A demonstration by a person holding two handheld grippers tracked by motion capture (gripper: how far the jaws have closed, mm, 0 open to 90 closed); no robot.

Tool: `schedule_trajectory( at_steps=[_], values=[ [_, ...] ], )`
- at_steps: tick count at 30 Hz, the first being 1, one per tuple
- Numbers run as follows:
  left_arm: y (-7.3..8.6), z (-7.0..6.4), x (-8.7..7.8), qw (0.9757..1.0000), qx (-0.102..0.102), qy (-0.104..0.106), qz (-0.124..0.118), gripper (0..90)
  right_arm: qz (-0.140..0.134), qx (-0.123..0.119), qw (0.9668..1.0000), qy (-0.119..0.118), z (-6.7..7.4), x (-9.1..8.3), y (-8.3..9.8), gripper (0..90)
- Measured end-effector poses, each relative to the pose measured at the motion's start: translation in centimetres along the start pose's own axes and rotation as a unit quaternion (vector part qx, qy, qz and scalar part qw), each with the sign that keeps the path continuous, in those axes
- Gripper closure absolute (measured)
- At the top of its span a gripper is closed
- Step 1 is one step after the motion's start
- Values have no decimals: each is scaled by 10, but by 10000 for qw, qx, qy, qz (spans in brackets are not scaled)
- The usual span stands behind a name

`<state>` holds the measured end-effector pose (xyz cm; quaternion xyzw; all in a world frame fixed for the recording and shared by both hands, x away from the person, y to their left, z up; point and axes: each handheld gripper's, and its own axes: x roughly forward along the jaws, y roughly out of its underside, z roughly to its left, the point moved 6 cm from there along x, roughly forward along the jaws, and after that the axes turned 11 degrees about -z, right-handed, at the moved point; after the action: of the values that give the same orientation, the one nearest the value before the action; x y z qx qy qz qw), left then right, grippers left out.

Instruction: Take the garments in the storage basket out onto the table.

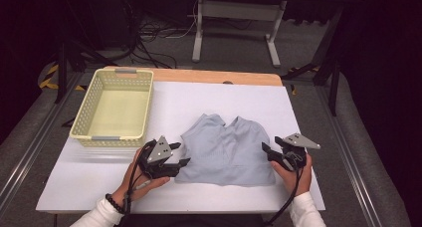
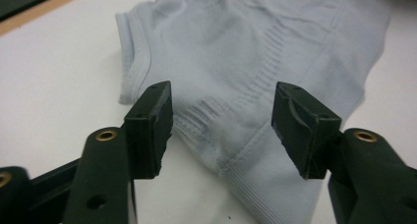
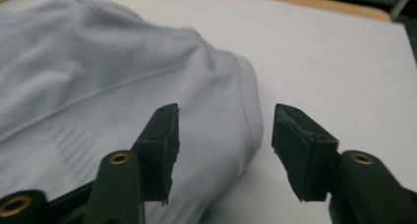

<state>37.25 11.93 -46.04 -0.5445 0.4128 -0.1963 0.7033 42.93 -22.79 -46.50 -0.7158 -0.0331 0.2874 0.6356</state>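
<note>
High view: light grey garment [image 1: 226, 150] lies folded flat on the white surface [image 1: 239, 100], near the middle of the near edge. Left gripper [image 1: 180, 154] sits at the garment's left edge, fingers apart, nothing clamped. Right gripper [image 1: 267, 154] sits at the garment's right edge, fingers also apart. Pale yellow basket [image 1: 83, 115] stands at the far left corner of the surface, well apart from the garment. Left gripper view: left gripper [image 2: 222, 123] fingers [image 2: 150, 126] stand wide apart just above the garment [image 2: 255, 52], a ribbed hem corner between them, pads not pressing. Right gripper view: right gripper [image 3: 225, 145] fingers [image 3: 162, 148] apart over the garment [image 3: 98, 86] edge, one finger above cloth, the other above bare surface [image 3: 334, 62].
</note>
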Motion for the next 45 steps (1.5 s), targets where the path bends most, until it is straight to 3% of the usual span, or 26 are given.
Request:
schedule_trajectory(
  at_steps=[4, 6, 10, 11, 12, 13, 15, 20, 22, 26, 30, 31, 32, 35, 37, 41, 45],
  values=[
    [9, 4, 12, 9998, -42, -64, 158, 371, 309, 100, 9995, -52, -6, 10, 12, 368],
    [15, 6, 20, 9995, -201, -30, 250, 365, 364, 93, 9993, -51, -6, 13, 14, 363],
    [23, 6, 28, 9986, -279, 19, 450, 372, 501, 171, 9985, -140, -7, 19, 20, 362],
    [28, 4, 31, 9974, -417, 61, 582, 413, 553, 215, 9981, -188, -7, 20, 21, 395],
    [28, 4, 31, 9974, -417, 61, 582, 421, 553, 215, 9981, -188, -7, 20, 21, 395],
    [32, 2, 35, 9957, -504, 158, 758, 454, 560, 233, 9977, -299, -5, 19, 21, 471],
    [33, 1, 35, 9955, -450, 156, 821, 482, 571, 220, 9975, -359, -3, 19, 21, 494],
    [32, -4, 36, 9949, -375, 412, 843, 673, 530, 282, 9965, -579, 1, 14, 20, 695],
    [32, -6, 36, 9939, -432, 541, 863, 758, 460, 236, 9967, -619, 2, 10, 17, 769],
    [31, -4, 34, 9930, -455, 620, 899, 829, 312, 159, 9973, -651, 5, 3, 10, 817],
    [19, 2, 20, 9955, -385, 509, 703, 840, 116, 126, 9976, -678, 9, -8, 1, 823],
    [9, 6, 8, 9971, -387, 453, 480, 841, -12, 110, 9974, -708, 12, -15, -6, 822],
    [9, 6, 8, 9971, -387, 453, 480, 842, -12, 110, 9974, -708, 12, -15, -6, 822],
    [-4, 11, -11, 9986, -305, 335, 259, 842, -171, 127, 9965, -814, 20, -23, -14, 814],
    [-13, 15, -28, 9994, -256, 232, 94, 843, -250, 17, 9953, -931, 31, -28, -19, 833],
    [-11, 15, -38, 9993, -292, 216, 35, 841, -197, -144, 9939, -1077, 42, -28, -20, 820],
    [2, 12, -43, 9995, -127, 137, 261, 841, -130, -301, 9941, -1030, 47, -21, -16, 778]
  ],
)
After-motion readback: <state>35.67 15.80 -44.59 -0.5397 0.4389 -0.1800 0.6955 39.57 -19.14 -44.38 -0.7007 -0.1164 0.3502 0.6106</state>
